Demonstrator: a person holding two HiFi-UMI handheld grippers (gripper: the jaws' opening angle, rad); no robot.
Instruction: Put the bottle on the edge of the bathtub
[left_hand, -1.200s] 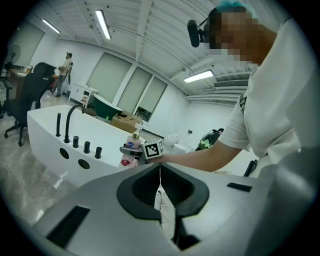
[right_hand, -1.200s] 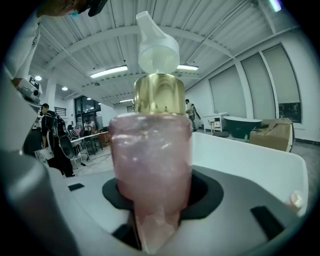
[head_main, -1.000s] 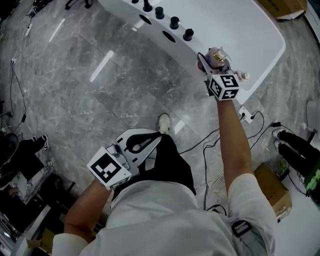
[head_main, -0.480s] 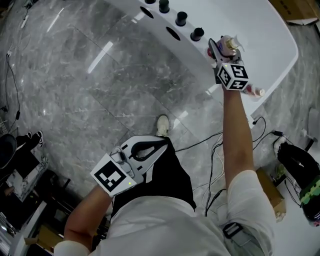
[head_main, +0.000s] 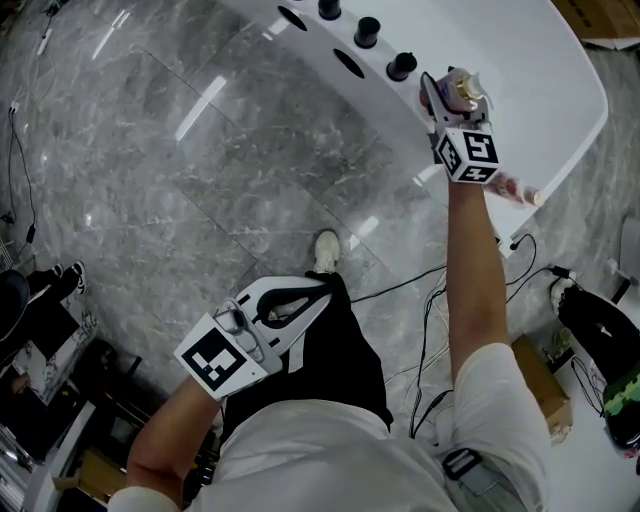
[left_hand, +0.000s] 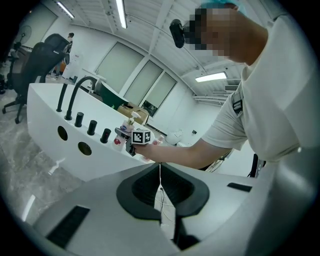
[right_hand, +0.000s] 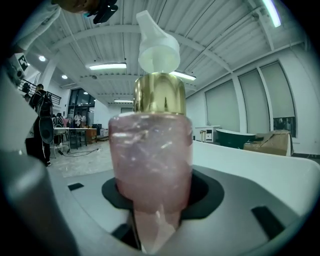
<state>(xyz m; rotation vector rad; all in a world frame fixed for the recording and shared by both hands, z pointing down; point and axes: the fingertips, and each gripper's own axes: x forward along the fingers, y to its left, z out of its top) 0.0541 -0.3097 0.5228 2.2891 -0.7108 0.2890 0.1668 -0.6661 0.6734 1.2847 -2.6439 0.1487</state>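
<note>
Right gripper (head_main: 447, 95) pinches the translucent pink pump bottle with gold collar and white spout (right_hand: 151, 155) upright, at 1 o'clock in the head view, over the near rim of the white bathtub (head_main: 545, 70); contact with the rim cannot be told. Recommended: seat the base flat and fully on the rim, clear of the nearest black round knob (head_main: 402, 66) at 10 o'clock, before spreading the jaws. Left gripper (left_hand: 160, 200), at 7 o'clock, is pressed together on nothing.

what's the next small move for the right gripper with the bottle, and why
Probably ease the right gripper straight down until the bottle stands on the bathtub edge. Its jaws grip the bottle upright, over the edge just past the black knobs, and no view shows the base resting on the edge yet, so opening now might drop it.
</note>
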